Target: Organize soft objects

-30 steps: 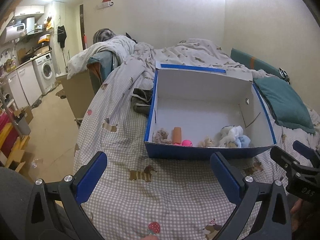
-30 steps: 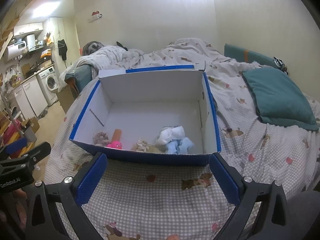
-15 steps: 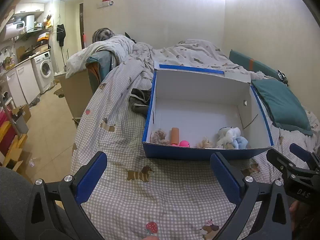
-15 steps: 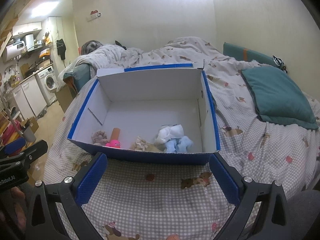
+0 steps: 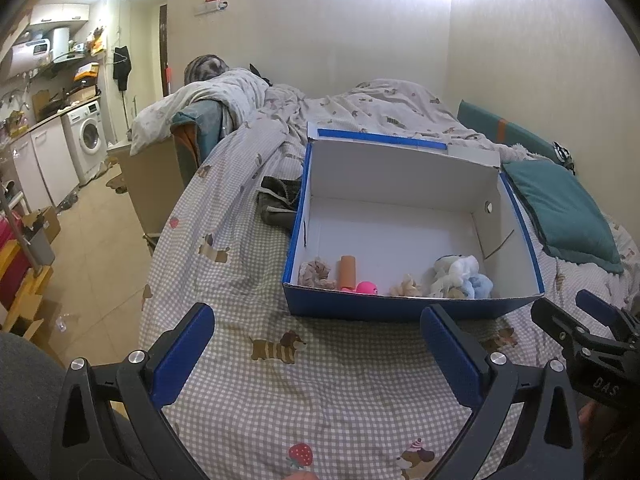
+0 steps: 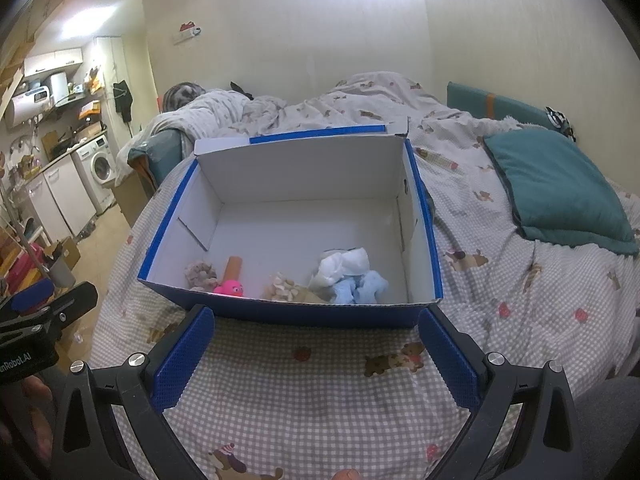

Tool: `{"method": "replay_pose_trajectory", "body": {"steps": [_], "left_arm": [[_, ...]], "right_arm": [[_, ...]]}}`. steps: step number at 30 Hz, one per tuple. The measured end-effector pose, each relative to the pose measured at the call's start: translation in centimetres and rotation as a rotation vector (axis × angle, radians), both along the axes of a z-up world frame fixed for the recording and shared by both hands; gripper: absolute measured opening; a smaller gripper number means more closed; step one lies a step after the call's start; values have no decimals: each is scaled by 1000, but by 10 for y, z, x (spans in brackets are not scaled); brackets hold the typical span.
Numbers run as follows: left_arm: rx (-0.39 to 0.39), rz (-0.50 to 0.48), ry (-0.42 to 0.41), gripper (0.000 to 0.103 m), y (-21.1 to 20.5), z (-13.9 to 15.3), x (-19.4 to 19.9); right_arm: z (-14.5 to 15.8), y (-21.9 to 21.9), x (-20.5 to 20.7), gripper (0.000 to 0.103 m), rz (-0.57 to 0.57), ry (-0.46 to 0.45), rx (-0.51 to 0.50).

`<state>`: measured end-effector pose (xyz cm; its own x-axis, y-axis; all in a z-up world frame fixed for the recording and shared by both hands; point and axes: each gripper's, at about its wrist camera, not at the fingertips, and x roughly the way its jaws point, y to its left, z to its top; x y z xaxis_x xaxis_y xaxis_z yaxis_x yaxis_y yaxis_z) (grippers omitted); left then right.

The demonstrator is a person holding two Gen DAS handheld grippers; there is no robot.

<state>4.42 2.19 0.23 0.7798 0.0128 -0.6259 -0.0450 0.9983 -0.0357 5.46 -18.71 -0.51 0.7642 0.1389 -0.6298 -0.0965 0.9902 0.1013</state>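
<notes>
A blue cardboard box (image 5: 404, 308) (image 6: 280, 314) with a white inside lies open on the checked bedspread. Along its near wall sit several soft things: a beige-grey plush (image 5: 316, 273) (image 6: 200, 274), an orange roll (image 5: 347, 272) (image 6: 234, 268), a pink toy (image 5: 366, 288) (image 6: 230, 287), a cream bundle (image 5: 406, 286) (image 6: 282, 288) and a white and pale blue plush (image 5: 460, 274) (image 6: 352, 274). My left gripper (image 5: 316, 354) hovers open, short of the box's front left. My right gripper (image 6: 316, 356) stands open before the box front. Neither holds anything.
A dark grey garment (image 5: 278, 204) lies left of the box. A teal pillow (image 5: 560, 212) (image 6: 560, 188) rests on the right. Crumpled duvet (image 5: 360, 104) fills the bed's far end. The bed edge drops to a tiled floor (image 5: 92, 248) on the left, with a washing machine (image 5: 90, 138) beyond.
Both grippers have drawn back and risen slightly, so more of the box's inside shows. Jaws stay open and the toys have not moved.
</notes>
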Motion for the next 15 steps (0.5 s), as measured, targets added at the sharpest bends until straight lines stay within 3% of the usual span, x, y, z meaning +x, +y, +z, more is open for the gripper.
{"method": "replay_pose_trajectory", "body": {"steps": [15], "left_arm": [[-31,5,14,103,0,-3,0]], "right_arm": [[0,-6,0,103,-18,8,45]]}}
